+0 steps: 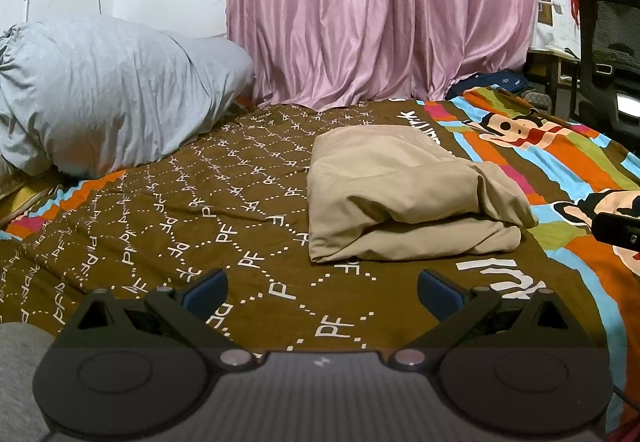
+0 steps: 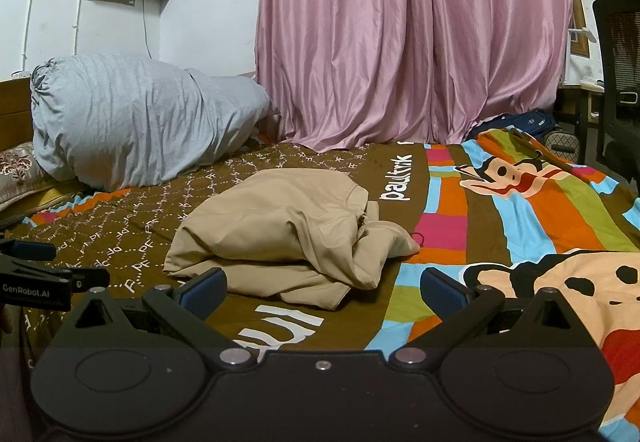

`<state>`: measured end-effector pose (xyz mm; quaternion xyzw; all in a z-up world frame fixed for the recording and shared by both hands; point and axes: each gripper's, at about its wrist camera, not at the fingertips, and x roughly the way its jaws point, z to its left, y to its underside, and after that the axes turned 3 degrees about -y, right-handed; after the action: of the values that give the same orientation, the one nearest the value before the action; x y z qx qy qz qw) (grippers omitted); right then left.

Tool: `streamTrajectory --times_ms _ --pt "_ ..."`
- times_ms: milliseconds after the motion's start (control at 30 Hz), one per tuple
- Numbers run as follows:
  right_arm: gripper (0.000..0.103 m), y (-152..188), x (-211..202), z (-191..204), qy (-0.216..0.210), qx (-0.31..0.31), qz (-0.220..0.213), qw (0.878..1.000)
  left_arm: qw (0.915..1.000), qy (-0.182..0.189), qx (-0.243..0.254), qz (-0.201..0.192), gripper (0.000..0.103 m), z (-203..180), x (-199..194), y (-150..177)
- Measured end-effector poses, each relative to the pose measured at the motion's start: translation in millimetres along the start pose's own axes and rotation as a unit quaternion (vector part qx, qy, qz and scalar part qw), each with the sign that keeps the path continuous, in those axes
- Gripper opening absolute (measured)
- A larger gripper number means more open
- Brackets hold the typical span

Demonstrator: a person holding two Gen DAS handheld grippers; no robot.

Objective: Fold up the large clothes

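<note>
Both grippers sit low over the bed with nothing in them. Left gripper (image 1: pixel 322 288) has its blue fingers spread wide, and so does the right gripper (image 2: pixel 322 288). Just ahead of them lies the tan garment (image 1: pixel 404 193), folded into a thick bundle on the brown bedspread (image 1: pixel 224 201). Its long side runs left to right across both views. Its right end is bunched up, so what kind of garment it is stays hard to tell. Far behind on the left sits a gray pillow (image 1: pixel 108 93), and pink curtains (image 1: pixel 380 9) hang at the back.
</note>
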<state>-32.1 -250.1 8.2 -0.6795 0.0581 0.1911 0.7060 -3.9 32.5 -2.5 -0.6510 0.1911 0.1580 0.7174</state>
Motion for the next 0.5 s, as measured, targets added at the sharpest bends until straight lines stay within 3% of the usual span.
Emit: streamTrajectory --times_ms 500 --pt "0.102 -0.1 0.2 -1.1 0.0 0.001 0.001 1.0 1.0 0.002 0.003 0.005 0.103 1.5 4.5 1.9"
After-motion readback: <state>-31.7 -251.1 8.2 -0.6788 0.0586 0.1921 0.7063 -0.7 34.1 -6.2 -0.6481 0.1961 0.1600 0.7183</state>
